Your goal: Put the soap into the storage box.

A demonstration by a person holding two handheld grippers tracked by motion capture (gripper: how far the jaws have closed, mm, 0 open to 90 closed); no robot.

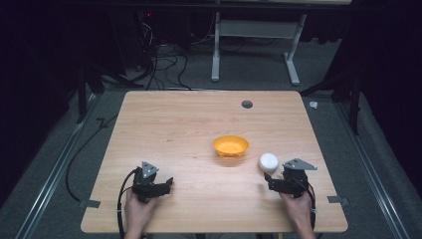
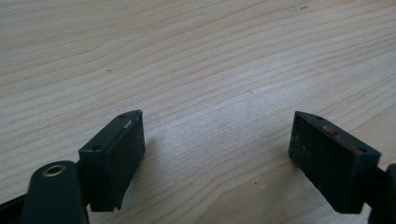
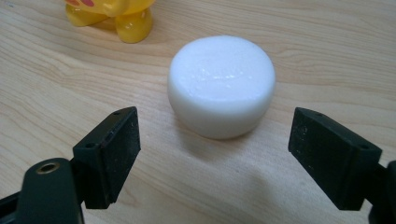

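Observation:
A white round puck lies flat on the wooden table, just right of an orange-yellow bowl. My right gripper stands just behind the puck, on my side. In the right gripper view the puck rests a little beyond the right gripper, whose jaws stand wide apart with nothing between them. The yellow bowl's foot shows at the top left there. My left gripper rests low at the front left of the table. In its own view the left gripper is open over bare wood.
A small dark round grommet sits in the table's far part. Beyond the table stand a white desk frame and loose cables on the floor. Bare wood stretches between the two grippers.

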